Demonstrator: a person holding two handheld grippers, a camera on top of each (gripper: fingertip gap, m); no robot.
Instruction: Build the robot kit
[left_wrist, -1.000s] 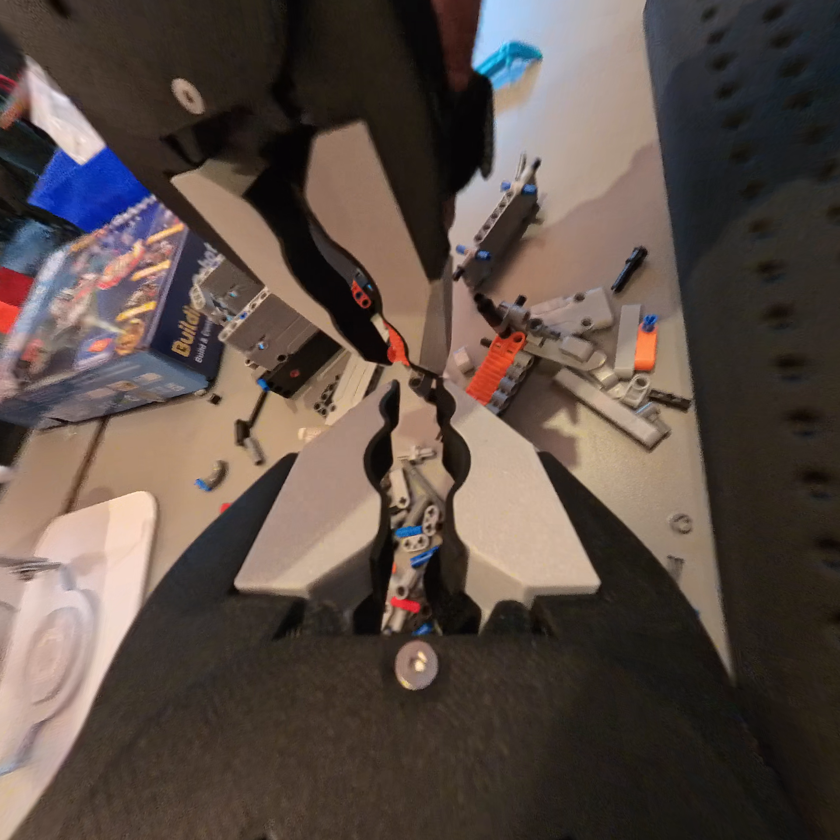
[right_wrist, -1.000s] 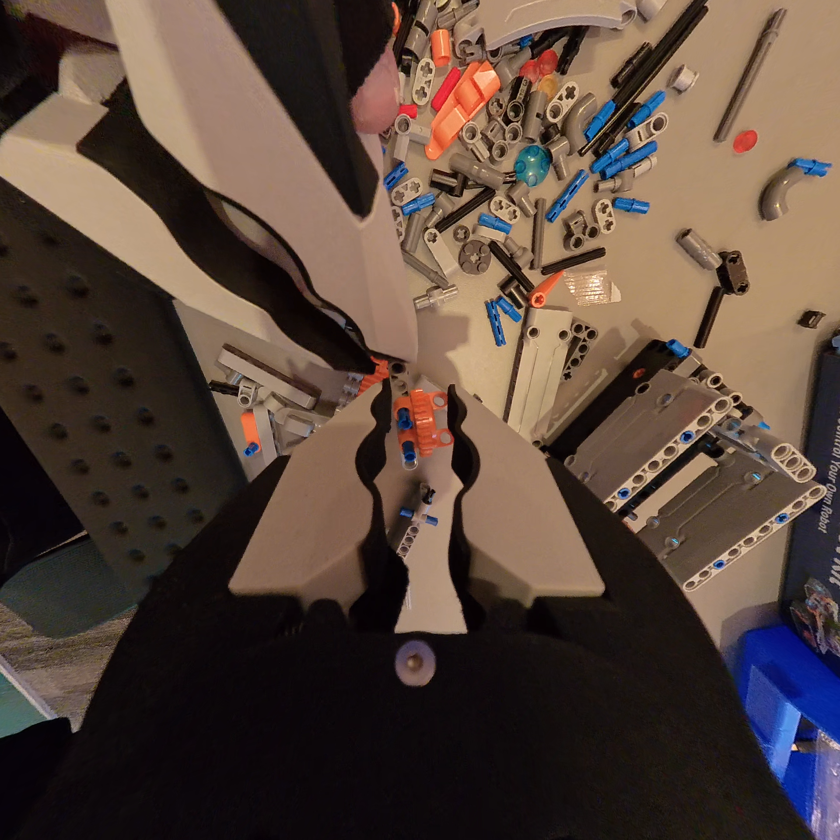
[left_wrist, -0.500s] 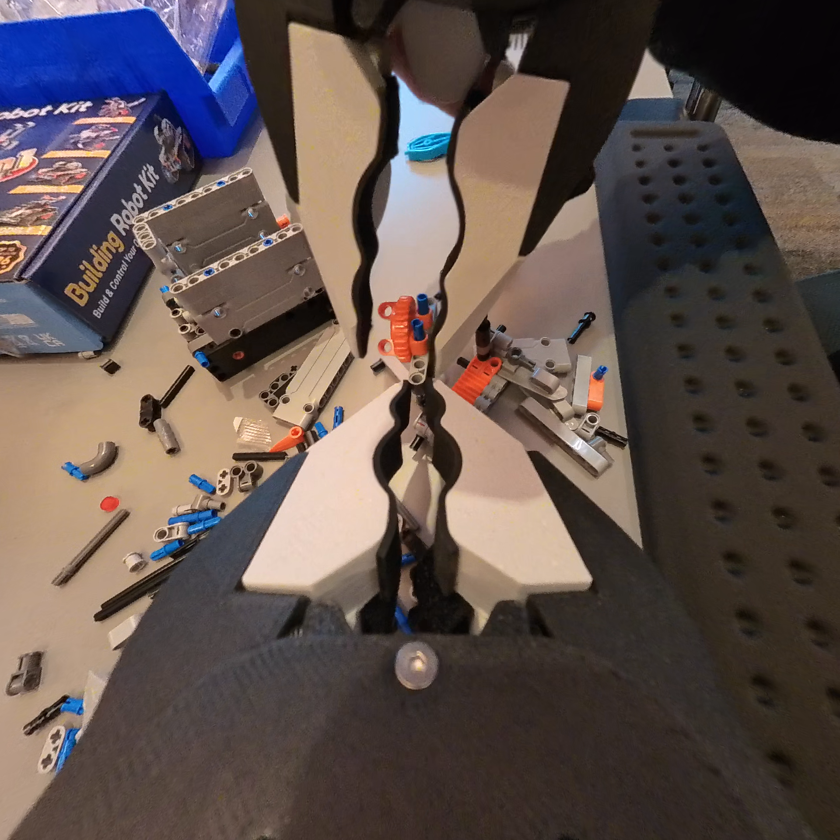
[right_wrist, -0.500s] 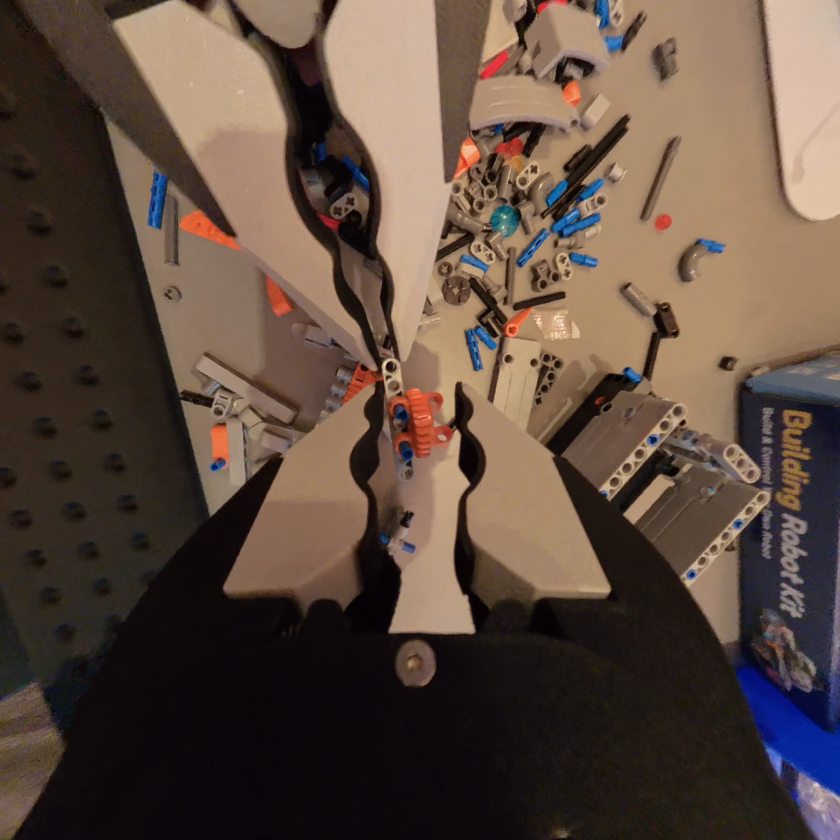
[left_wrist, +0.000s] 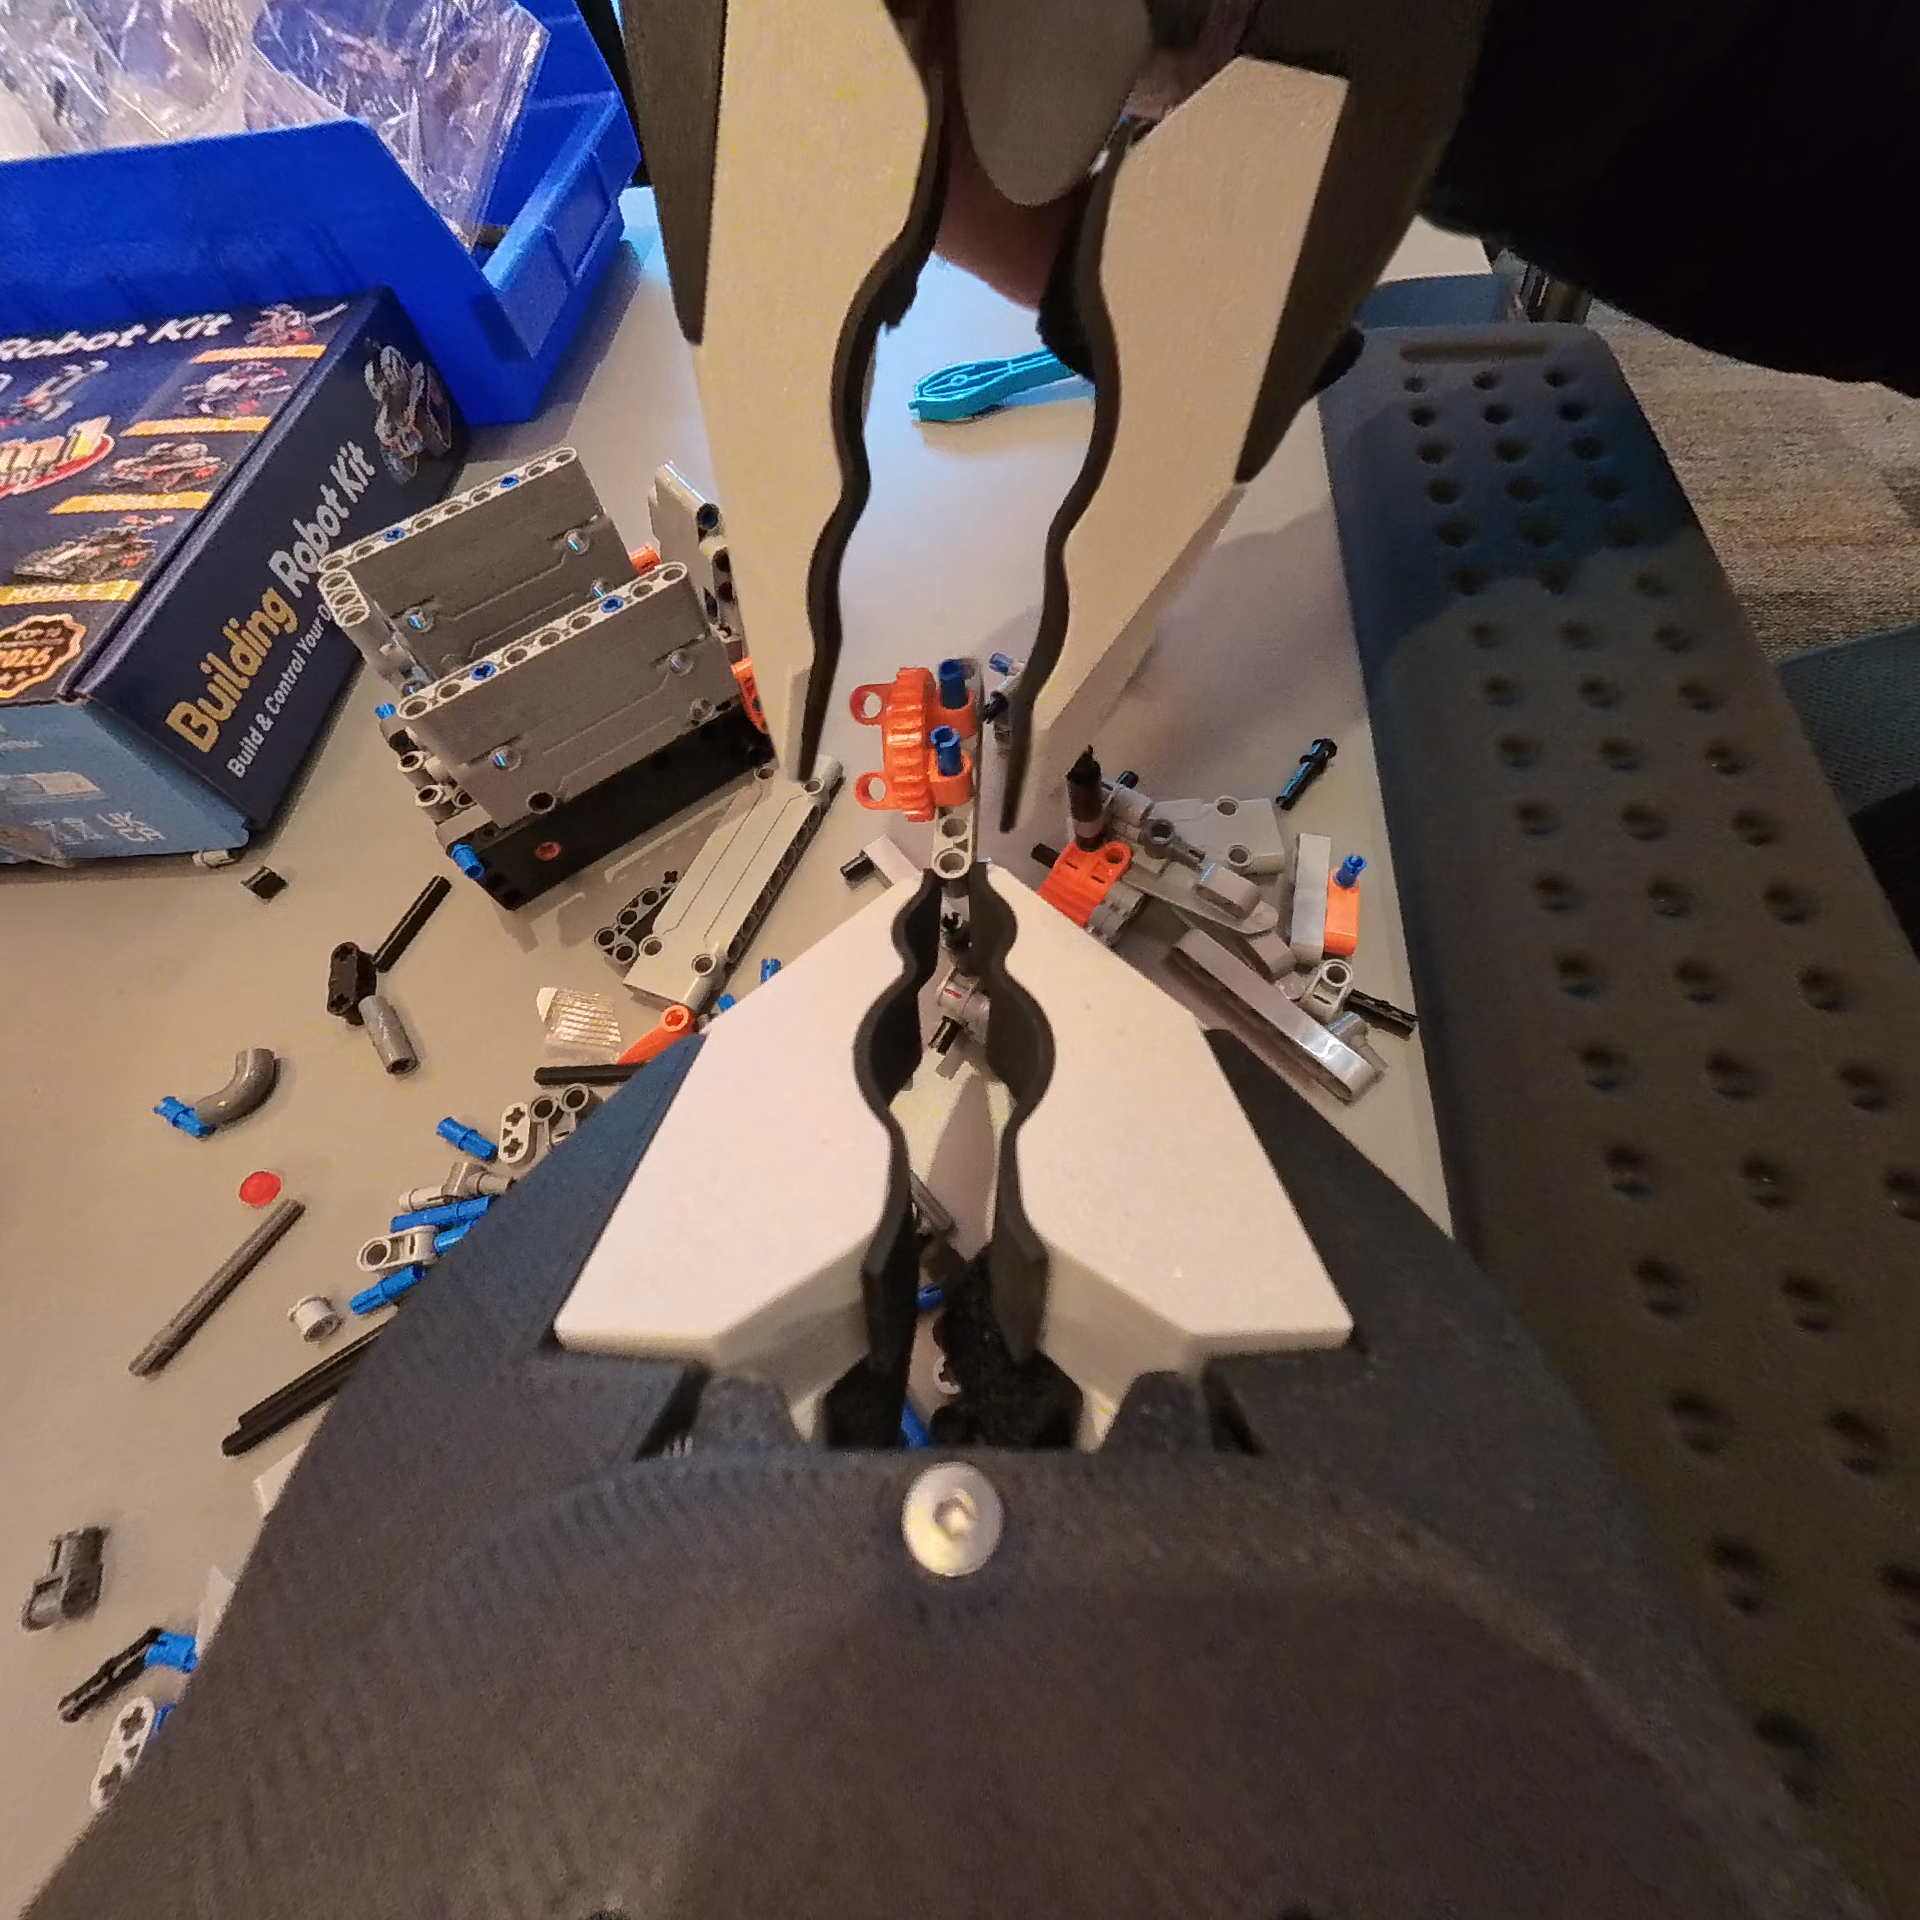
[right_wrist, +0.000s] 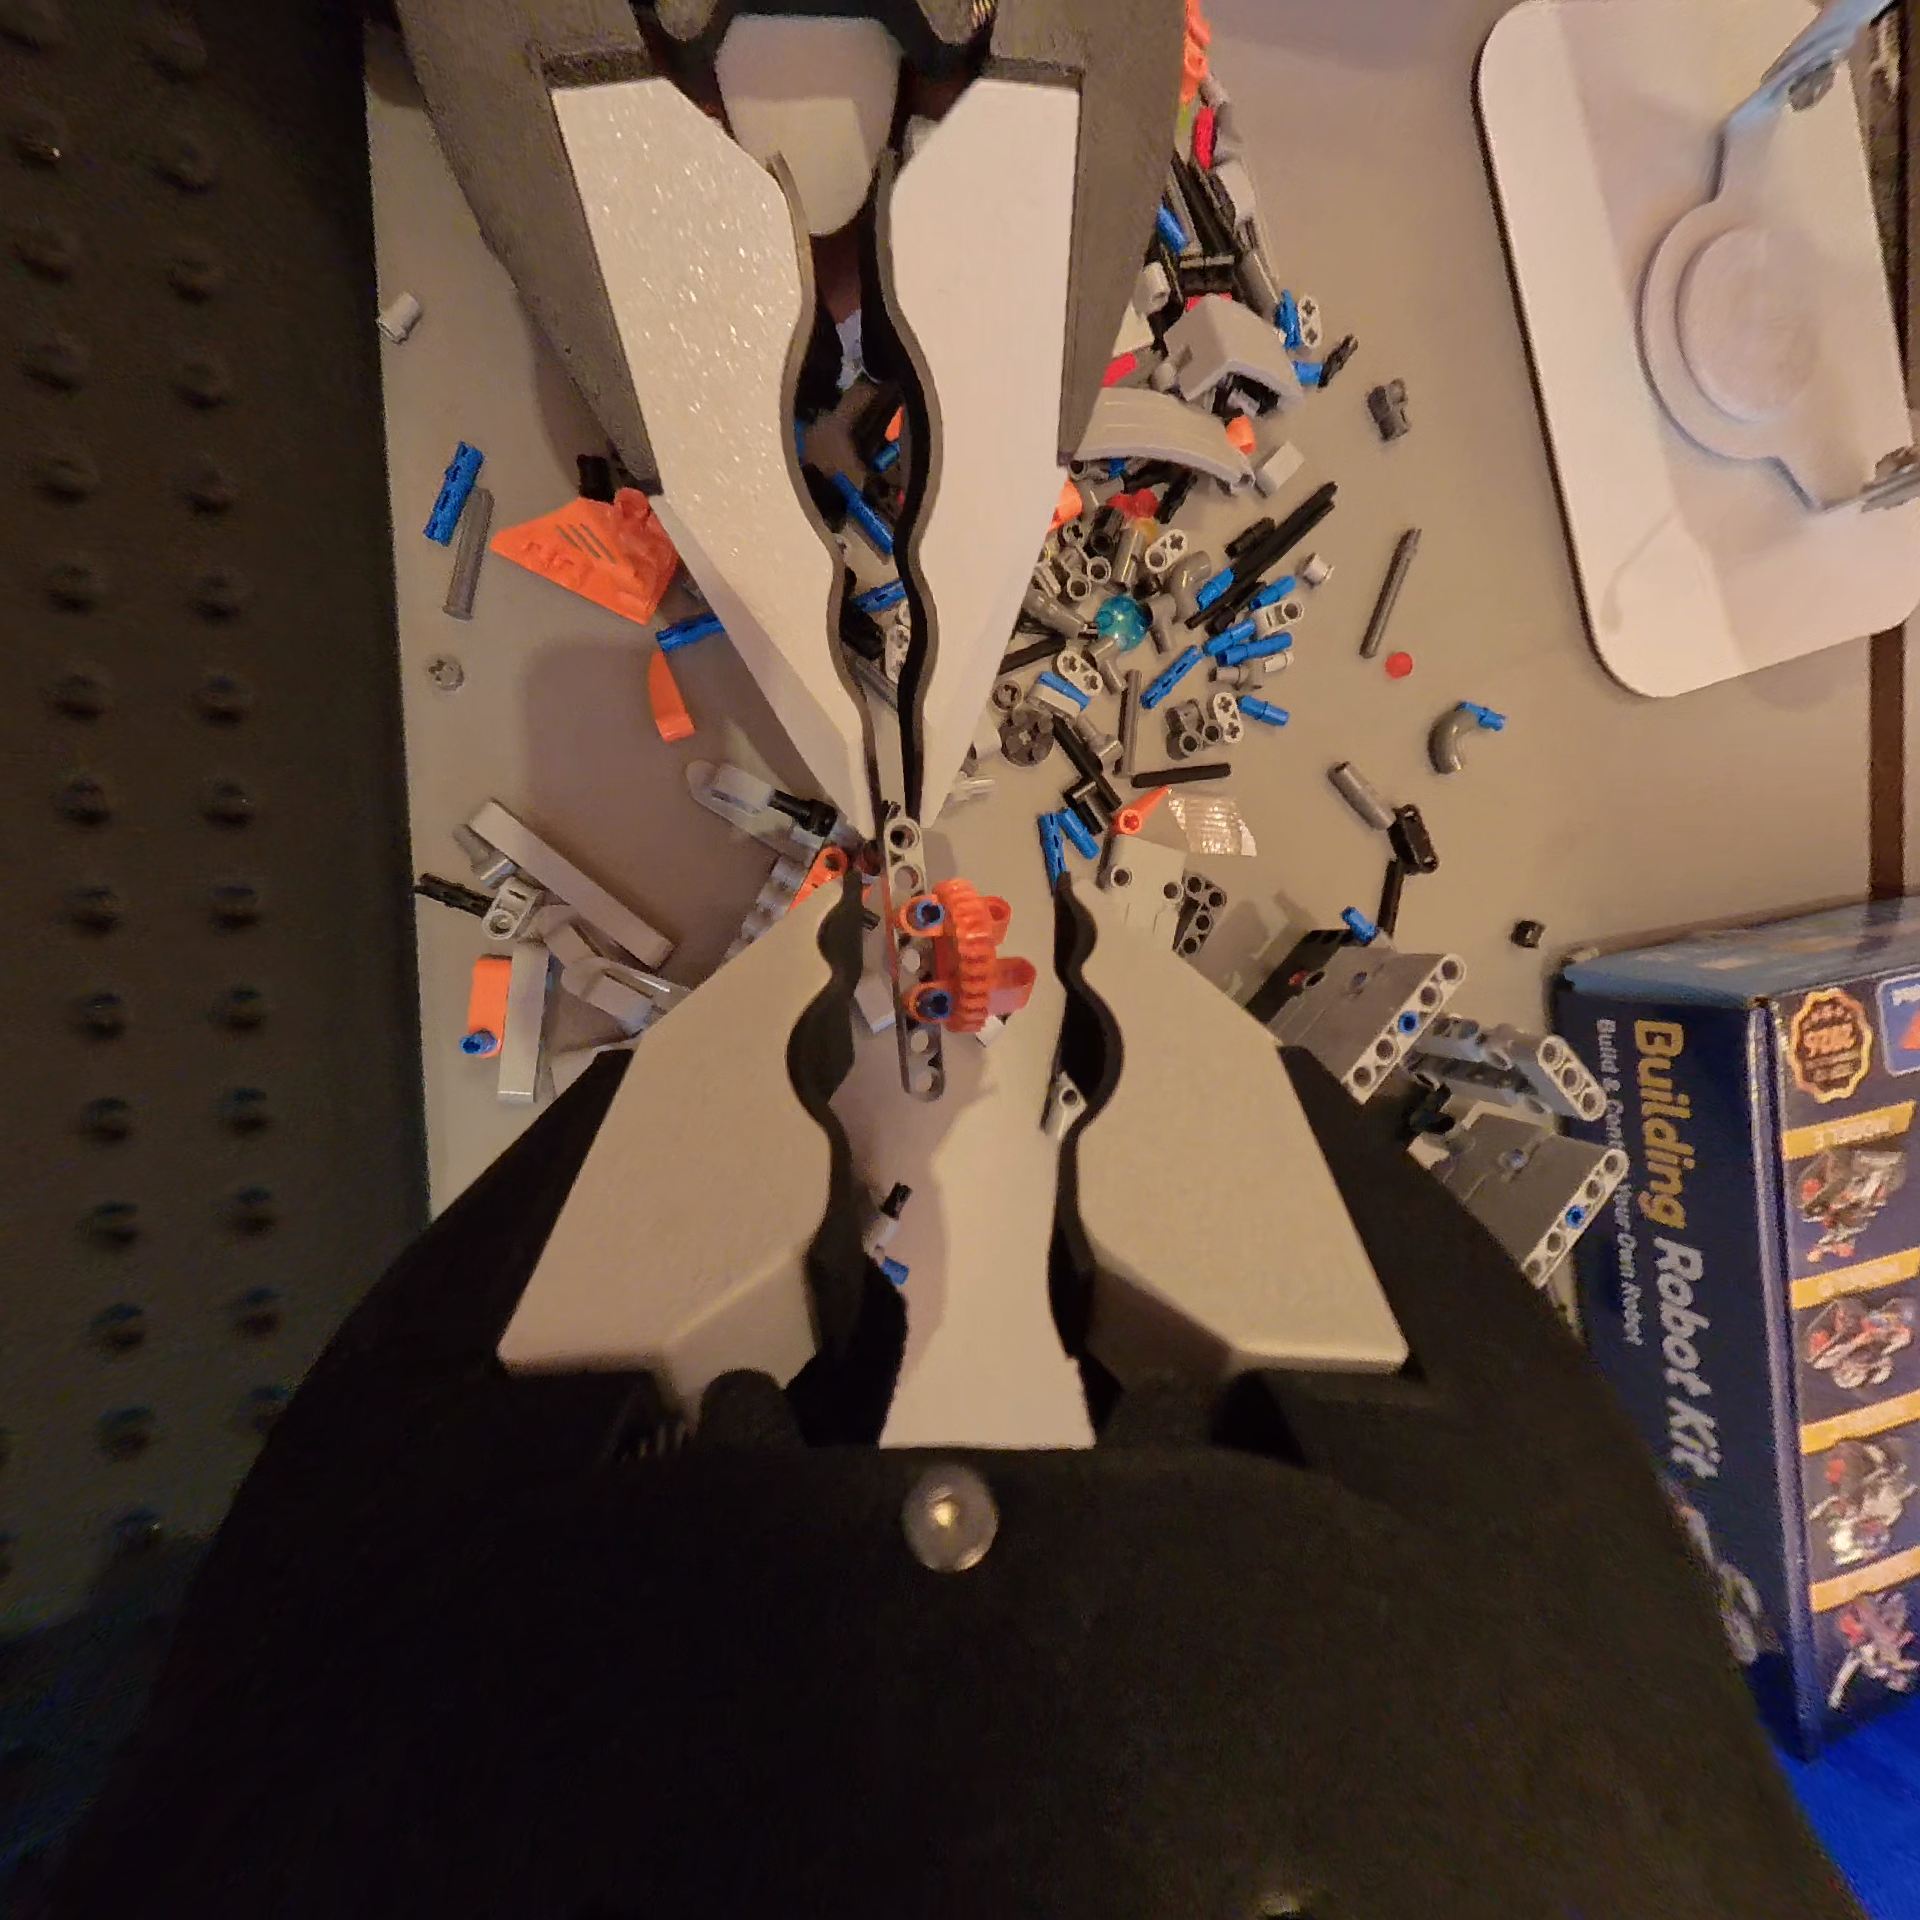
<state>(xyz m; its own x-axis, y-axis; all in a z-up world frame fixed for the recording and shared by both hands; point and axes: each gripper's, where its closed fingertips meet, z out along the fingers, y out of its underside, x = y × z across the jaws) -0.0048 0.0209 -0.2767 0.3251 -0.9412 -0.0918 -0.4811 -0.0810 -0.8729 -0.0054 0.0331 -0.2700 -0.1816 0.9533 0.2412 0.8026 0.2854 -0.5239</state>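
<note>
The left gripper (left_wrist: 954, 883) is nearly closed, its tips pinching the near end of a thin grey holed beam (left_wrist: 954, 842) and holding it in the air above the grey table (left_wrist: 104, 1039). The beam carries an orange gear (left_wrist: 914, 743) fixed with blue pins. The change is on the other side. The right gripper (right_wrist: 956, 904), which half a second ago sat closer about the gear, now stands wider open. In both views its tips flank the gear with a gap on each side, so it seems to hold nothing, though the right wrist view is dim. The small assembly therefore hangs from the left gripper alone, between the two tools. Below it lie a scatter of loose building parts (right_wrist: 1143, 644), a block of grey panels (left_wrist: 540, 665) and a blue kit box (left_wrist: 208, 582).
</note>
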